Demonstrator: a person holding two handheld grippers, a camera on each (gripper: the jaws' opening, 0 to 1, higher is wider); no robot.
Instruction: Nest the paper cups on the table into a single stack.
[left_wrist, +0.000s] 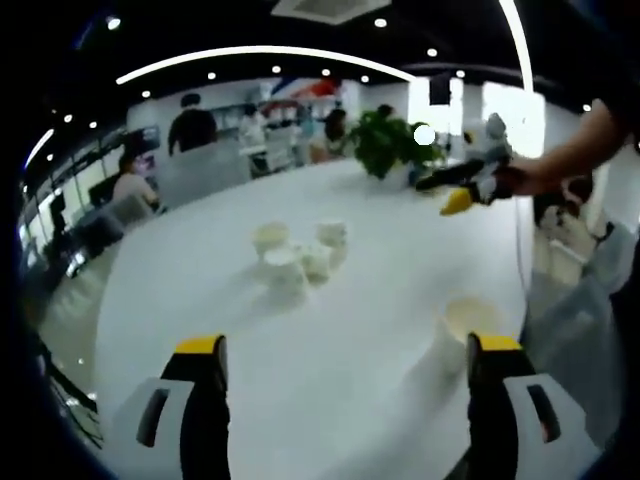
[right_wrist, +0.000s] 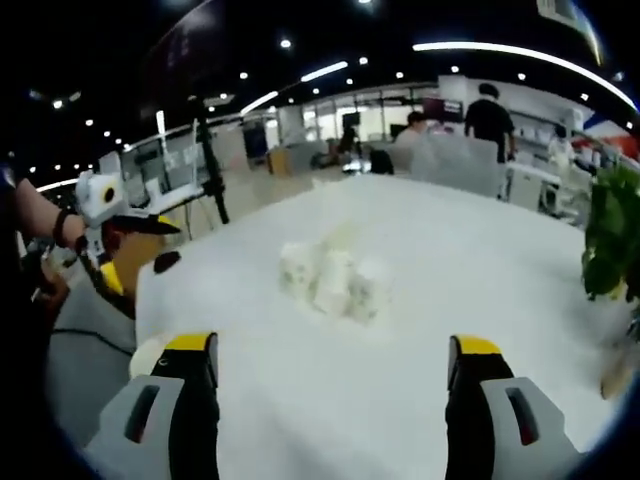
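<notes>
Left gripper view looks across a white table (left_wrist: 330, 330) with the left gripper (left_wrist: 345, 365) at the bottom, its two yellow-tipped jaws spread wide apart with nothing between them. A cluster of four white paper cups (left_wrist: 300, 253) stands upright near the middle of the table, the cups touching or just beside one another. A single cup (left_wrist: 462, 330) stands apart from the cluster, close to the table's near edge and just beside the right-hand jaw. Across the table the right gripper (left_wrist: 462, 195) is held above the surface by a person's hand (left_wrist: 525, 180); whether its jaws are apart cannot be told from here. A potted plant (left_wrist: 390, 145) sits near the far edge.

In the right gripper view, the right gripper's own jaws stand wide apart and hold nothing. The cluster of cups (right_wrist: 335, 280) appears blurred at the table's middle, and the single cup (right_wrist: 150, 355) sits at the table edge beside the left-hand jaw. The left gripper (right_wrist: 110, 215) shows beyond that edge.
</notes>
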